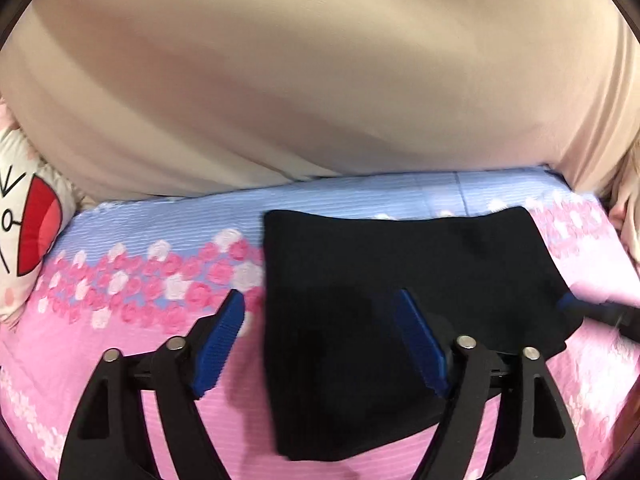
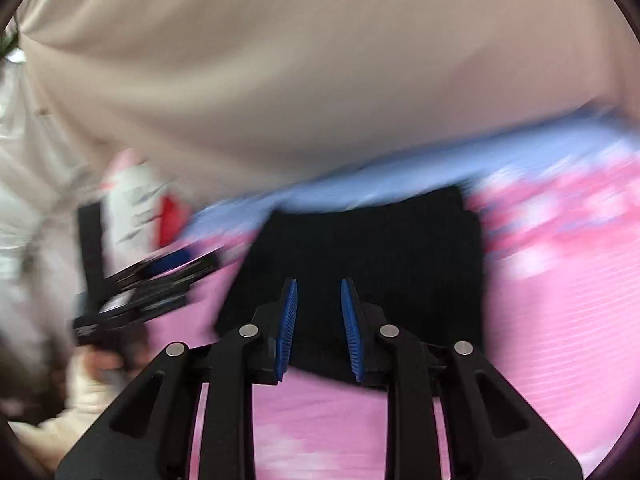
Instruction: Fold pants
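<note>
Home bedroom, bed with pink and blue floral sheet (image 1: pixel 132 280), cartoon-print pillow (image 1: pixel 28 232), beige curtain (image 1: pixel 300 80) behind

We find no readable words, brands or numbers. The only marks are black drawn strokes and a red shape on the white cushion (image 1: pixel 24 236) at the left edge, a cartoon drawing rather than lettering.

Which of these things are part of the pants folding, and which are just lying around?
Part of the job: black pants, folded on the bed; left gripper, open; right gripper, open, nothing between its pads.

Just there: floral bedsheet; cartoon pillow; beige curtain.
</note>
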Action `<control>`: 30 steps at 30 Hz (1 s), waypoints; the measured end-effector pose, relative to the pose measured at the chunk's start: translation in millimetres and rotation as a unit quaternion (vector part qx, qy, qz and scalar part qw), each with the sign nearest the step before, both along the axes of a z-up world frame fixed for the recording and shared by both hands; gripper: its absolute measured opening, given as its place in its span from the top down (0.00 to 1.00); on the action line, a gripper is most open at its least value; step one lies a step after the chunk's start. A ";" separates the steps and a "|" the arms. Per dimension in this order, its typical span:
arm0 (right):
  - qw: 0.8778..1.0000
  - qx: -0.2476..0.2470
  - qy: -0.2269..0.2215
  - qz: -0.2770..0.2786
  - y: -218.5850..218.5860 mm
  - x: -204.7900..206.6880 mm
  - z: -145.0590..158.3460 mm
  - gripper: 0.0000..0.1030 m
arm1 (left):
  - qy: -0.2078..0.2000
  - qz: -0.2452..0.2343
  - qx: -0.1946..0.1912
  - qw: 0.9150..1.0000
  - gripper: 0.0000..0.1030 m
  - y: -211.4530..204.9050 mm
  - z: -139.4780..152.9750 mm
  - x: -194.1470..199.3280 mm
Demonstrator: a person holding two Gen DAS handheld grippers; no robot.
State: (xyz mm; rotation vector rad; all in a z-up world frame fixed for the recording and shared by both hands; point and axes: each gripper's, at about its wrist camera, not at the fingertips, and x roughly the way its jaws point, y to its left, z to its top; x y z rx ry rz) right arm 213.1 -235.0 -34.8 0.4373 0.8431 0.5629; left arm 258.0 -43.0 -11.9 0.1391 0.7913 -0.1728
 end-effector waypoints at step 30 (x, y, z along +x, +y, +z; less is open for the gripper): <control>0.980 0.097 0.039 -0.170 -101.0 99.7 -37.3 0.95 | 0.095 0.055 -0.052 0.993 0.15 14.5 -57.4 103.3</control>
